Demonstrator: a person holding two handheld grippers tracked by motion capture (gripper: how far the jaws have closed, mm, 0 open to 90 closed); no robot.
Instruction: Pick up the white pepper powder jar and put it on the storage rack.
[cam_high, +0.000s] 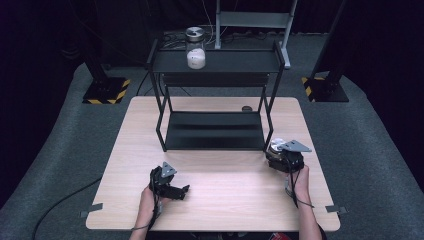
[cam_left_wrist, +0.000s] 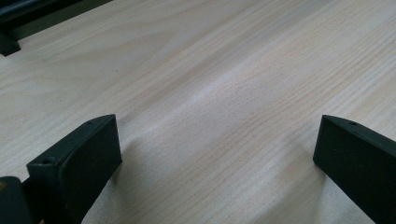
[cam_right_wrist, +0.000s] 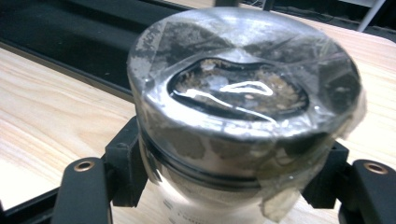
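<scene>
1. High view: at 5 o'clock on the table (cam_high: 215, 170), the right hand-held gripper (cam_high: 281, 154) holds a jar (cam_high: 275, 146) just beside the rack (cam_high: 215, 131). A second jar (cam_high: 195, 48) already stands on the rack's top shelf, at 12 o'clock.
2. Left gripper view: the left hand-held gripper (cam_left_wrist: 215, 154) is spread wide over bare wood, holding nothing.
3. Right gripper view: jaws clamp the jar (cam_right_wrist: 243, 112) below its taped lid (cam_right_wrist: 238, 88). Judged half done: this jar is not yet shelved.
</scene>
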